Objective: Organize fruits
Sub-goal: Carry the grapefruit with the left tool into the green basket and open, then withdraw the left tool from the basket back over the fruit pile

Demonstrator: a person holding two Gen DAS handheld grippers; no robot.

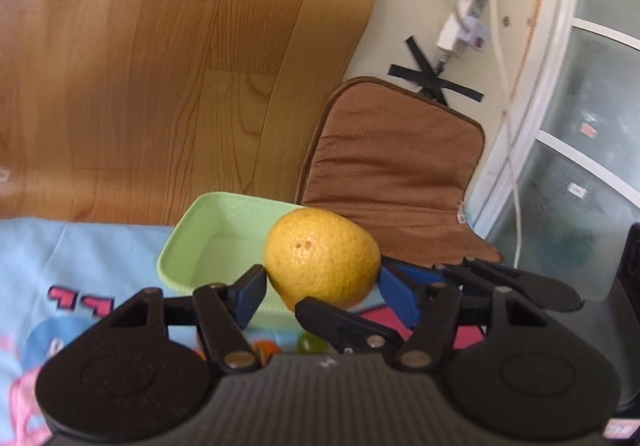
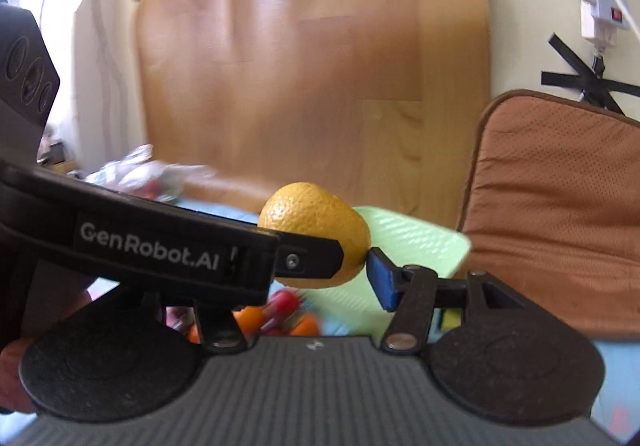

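Note:
A yellow-orange citrus fruit [image 1: 322, 256] is held in the air above the light green tray [image 1: 208, 242]. My left gripper [image 1: 320, 292] is shut on it, its blue pads [image 1: 250, 296] pressing its sides. The right gripper's fingers [image 1: 344, 322] also reach to the fruit from the right. In the right wrist view the fruit [image 2: 312, 222] sits between my right gripper's blue pad [image 2: 380, 278] and the left gripper's body [image 2: 160, 246], which hides the other pad. My right gripper [image 2: 320, 270] is closed against the fruit. The tray [image 2: 416, 242] lies behind.
Small orange and red fruits [image 2: 280, 310] and a green one [image 1: 310, 344] lie on the light blue printed cloth [image 1: 60, 262] below. A brown cushion [image 1: 392, 174] lies on the floor to the right. A crumpled plastic bag [image 2: 152, 170] sits at the left.

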